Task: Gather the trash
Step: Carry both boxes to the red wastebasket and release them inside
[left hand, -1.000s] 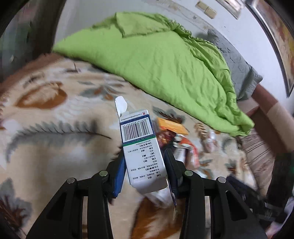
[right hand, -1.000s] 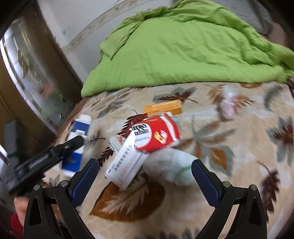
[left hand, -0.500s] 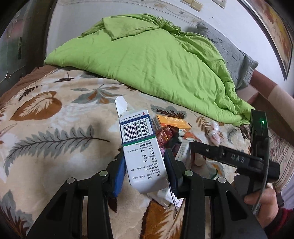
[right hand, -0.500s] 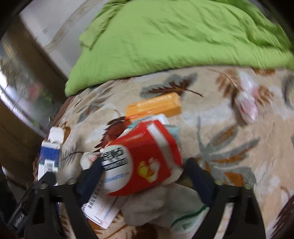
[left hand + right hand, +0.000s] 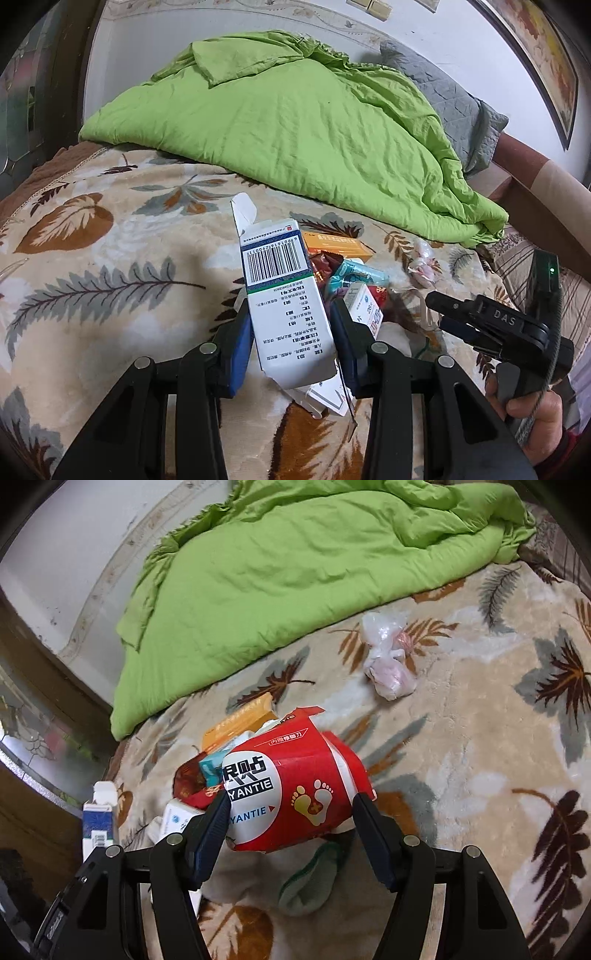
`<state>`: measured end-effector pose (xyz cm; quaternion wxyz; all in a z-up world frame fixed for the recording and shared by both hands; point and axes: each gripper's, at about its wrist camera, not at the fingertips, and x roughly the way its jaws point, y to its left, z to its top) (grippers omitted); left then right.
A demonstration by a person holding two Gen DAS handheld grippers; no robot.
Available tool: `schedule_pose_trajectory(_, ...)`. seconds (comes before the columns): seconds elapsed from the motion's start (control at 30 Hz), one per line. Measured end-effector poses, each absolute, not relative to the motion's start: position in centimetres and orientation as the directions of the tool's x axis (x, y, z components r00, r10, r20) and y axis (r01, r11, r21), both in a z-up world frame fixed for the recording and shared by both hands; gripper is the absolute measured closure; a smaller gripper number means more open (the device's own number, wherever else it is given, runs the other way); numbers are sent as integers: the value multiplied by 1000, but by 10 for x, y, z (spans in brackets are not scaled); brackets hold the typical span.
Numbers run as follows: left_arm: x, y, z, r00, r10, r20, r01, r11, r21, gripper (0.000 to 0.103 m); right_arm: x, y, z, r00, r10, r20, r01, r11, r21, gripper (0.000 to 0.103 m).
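Left wrist view: the left gripper point(image 5: 291, 347) is clamped on a white carton with a barcode point(image 5: 284, 295), its blue pads pressing both long sides; the carton stands tilted, open flap at 12 o'clock. The carton hides much of the trash pile behind it. At 2 o'clock from it only parts peek out: an orange box point(image 5: 340, 243), a teal wrapper point(image 5: 351, 275), a dark red packet, and a small white box point(image 5: 364, 306) half behind the right finger. A torn flap below the carton is cut off by the fingers. At 3 o'clock the right gripper point(image 5: 436, 308) enters, held by a hand point(image 5: 532, 417) at the frame's edge; its jaws cannot be made out here. A crumpled plastic bag point(image 5: 424, 262) lies apart from the pile. The leaf-patterned blanket point(image 5: 110, 288) is bare toward 9 o'clock; the green quilt point(image 5: 295, 122) bounds it at 12 o'clock.

Right wrist view: the right gripper point(image 5: 290, 819) has its jaws closing around a red box printed with feet point(image 5: 295, 782); the left pad touches it, and contact at the right pad is hard to judge. The box covers most of the pile; the orange box point(image 5: 240, 720) and teal wrapper show at 11 o'clock. A grey-green cloth point(image 5: 314, 878) lies beneath, partly hidden. The barcode carton point(image 5: 98, 823) stands at 9 o'clock, near the bed's edge. The plastic bag point(image 5: 386, 661) sits at 1 o'clock, well apart. Open blanket point(image 5: 498, 757) spreads toward 3 o'clock.
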<state>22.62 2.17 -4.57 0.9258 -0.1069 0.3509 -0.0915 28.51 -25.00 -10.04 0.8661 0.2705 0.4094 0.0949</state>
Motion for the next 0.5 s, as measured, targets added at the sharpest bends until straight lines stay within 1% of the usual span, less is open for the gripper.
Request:
schedule_pose_trajectory(0.27, 217, 7, -44, 730, -275, -626, 145, 957, -251, 64, 255, -253, -76, 694, 375, -615, 25, 841, 541, 31)
schedule_pose_trajectory(0.5, 195, -21, -38, 706, -347, -617, 236, 937, -258, 64, 221, -267, -62, 702, 389, -596, 37, 817, 576, 31)
